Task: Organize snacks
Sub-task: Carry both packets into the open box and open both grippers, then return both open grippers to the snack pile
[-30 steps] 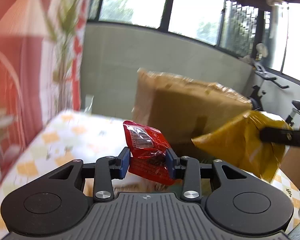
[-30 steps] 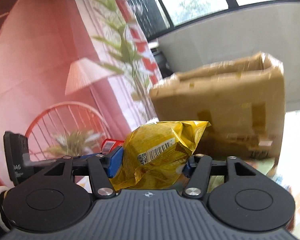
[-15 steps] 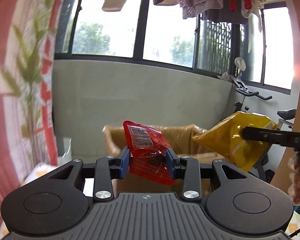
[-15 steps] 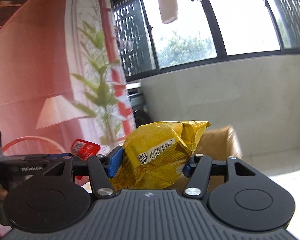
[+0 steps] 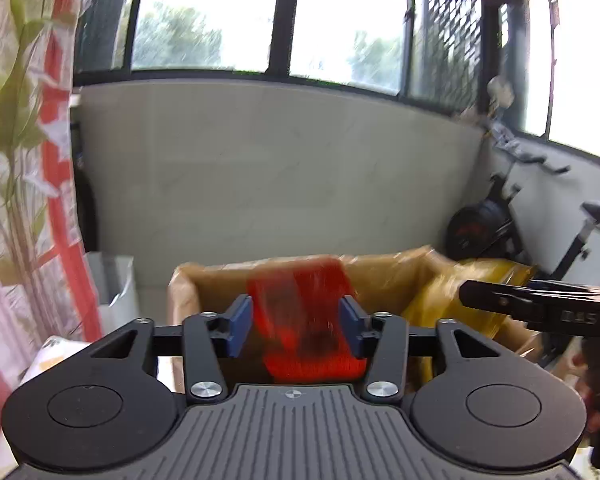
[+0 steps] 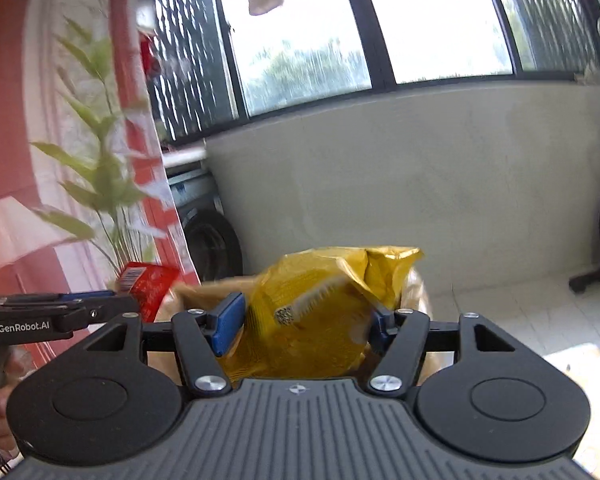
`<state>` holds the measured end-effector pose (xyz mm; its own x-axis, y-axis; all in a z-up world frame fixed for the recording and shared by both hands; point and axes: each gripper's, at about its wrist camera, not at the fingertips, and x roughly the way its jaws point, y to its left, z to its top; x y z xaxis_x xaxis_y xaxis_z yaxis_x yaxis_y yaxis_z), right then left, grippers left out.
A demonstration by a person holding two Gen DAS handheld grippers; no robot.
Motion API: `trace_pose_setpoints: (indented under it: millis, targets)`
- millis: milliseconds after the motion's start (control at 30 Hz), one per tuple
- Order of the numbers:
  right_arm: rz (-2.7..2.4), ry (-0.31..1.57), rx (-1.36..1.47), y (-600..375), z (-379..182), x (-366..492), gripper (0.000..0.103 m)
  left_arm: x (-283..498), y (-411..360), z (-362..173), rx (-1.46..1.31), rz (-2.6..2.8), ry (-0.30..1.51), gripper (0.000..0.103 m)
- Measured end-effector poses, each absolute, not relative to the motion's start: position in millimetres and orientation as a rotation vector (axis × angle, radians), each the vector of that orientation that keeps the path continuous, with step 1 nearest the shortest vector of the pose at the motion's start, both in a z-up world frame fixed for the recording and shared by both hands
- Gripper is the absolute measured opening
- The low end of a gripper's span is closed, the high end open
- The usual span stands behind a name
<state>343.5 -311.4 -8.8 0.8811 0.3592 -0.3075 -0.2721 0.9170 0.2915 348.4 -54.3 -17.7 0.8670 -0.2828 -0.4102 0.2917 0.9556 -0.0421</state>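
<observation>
My left gripper (image 5: 296,326) has opened wide; the red snack packet (image 5: 306,328) is blurred between the blue pads, touching neither, and drops toward the open cardboard box (image 5: 184,292) below. My right gripper (image 6: 304,322) stands wide too, over the same box (image 6: 188,300); the yellow snack bag (image 6: 320,312) sits loose and blurred between its pads. In the left wrist view the yellow bag (image 5: 480,280) and the right gripper's finger show at the right. In the right wrist view the red packet (image 6: 148,284) shows at the left beside the left gripper.
A grey low wall (image 5: 280,168) with windows above stands behind the box. An exercise bike (image 5: 496,224) is at the right. A red curtain with leaf print (image 5: 24,160) hangs at the left. A checked tablecloth corner (image 5: 48,356) shows at lower left.
Both grippers have gone from shut on their packets to open. The red packet and the yellow bag have slipped lower between the pads, blurred, over the box.
</observation>
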Motion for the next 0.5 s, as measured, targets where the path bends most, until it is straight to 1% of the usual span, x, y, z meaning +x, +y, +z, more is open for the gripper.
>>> trace_pose_setpoints:
  millis: [33,100,167,200,233,267,300,367,433,500]
  targets:
    - [0.333,0.377,0.248,-312.8,-10.9,344.1,0.077,349.6,-53.1,-19.5,0.025,-0.293,0.432,0.054]
    - [0.336,0.379,0.254,-315.8,-12.5,340.5,0.077,345.1,-48.9,-23.0,0.023,-0.291,0.436,0.054]
    - [0.358,0.358,0.273,-322.1,-12.6,331.3,0.077,338.5,-42.4,-25.3,0.025,-0.293,0.438,0.059]
    - [0.372,0.351,0.282,-325.1,-12.6,326.1,0.077,334.8,-39.2,-25.8,0.029,-0.288,0.438,0.06]
    - [0.392,0.351,0.289,-326.9,-12.1,322.6,0.08,331.5,-31.8,-24.2,0.03,-0.281,0.437,0.062]
    - [0.42,0.349,0.293,-329.2,-11.7,318.6,0.086,324.5,-27.8,-22.2,0.024,-0.279,0.433,0.066]
    - [0.445,0.339,0.29,-332.2,-12.1,312.2,0.088,317.3,-22.5,-20.5,0.013,-0.283,0.426,0.069]
    - [0.453,0.313,0.259,-334.0,-11.1,298.3,0.098,302.6,-12.5,-15.5,-0.003,-0.289,0.405,0.082]
    - [0.455,0.289,0.226,-336.7,-11.4,281.7,0.102,285.6,-5.5,-12.5,0.004,-0.283,0.385,0.088]
    - [0.447,0.282,0.21,-338.5,-13.1,268.1,0.103,268.4,-1.5,-12.5,0.031,-0.27,0.373,0.09]
